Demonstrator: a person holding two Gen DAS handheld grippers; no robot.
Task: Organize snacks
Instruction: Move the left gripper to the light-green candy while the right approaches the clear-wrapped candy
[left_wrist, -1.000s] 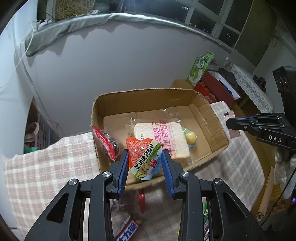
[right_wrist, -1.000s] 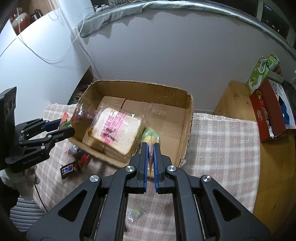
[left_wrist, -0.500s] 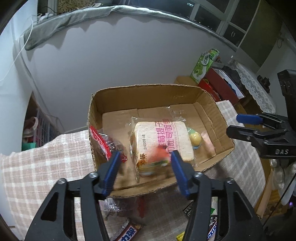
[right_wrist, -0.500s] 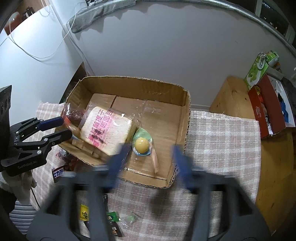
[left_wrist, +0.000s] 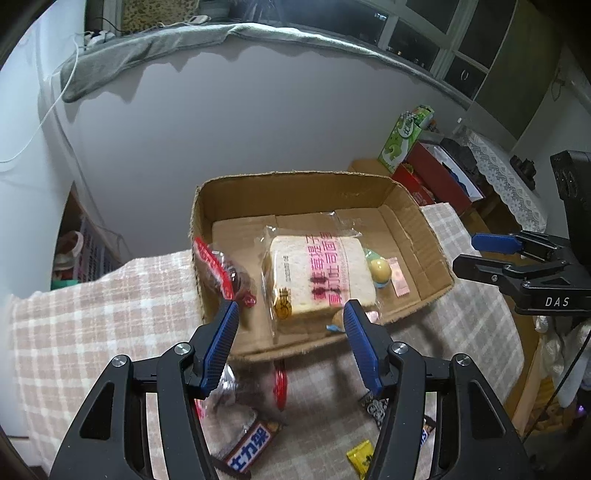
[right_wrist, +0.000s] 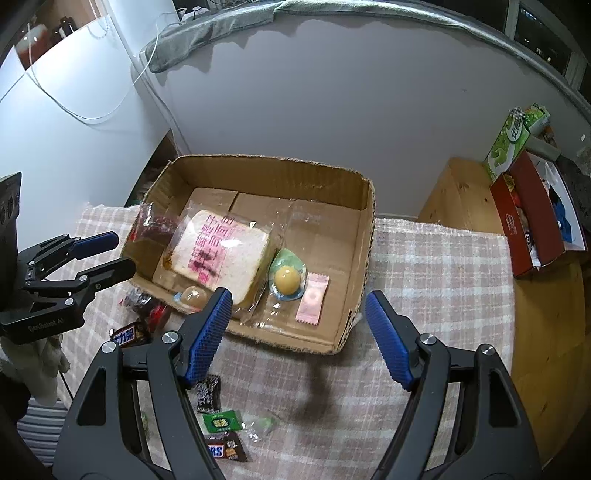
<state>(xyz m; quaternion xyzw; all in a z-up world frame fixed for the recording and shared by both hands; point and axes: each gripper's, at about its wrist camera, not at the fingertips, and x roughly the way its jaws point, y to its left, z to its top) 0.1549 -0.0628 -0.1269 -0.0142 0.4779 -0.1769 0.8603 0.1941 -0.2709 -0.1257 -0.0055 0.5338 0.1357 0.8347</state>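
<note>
An open cardboard box sits on the checked tablecloth. In it lie a wrapped bread loaf, a dark snack bag with red trim, a yellow jelly cup, a pink sachet and a small jelly cup at the front wall. My left gripper is open and empty above the box's near edge. My right gripper is open and empty above the front right corner.
Loose snacks lie on the cloth in front of the box: a chocolate bar, a yellow sweet, a green packet, a Snickers bar. A red box and green carton stand on the wooden table to the right.
Both grippers have opened and let go. The left one dropped the jelly cup packet and the right one dropped the pink sachet into the box. Both drew back slightly.
</note>
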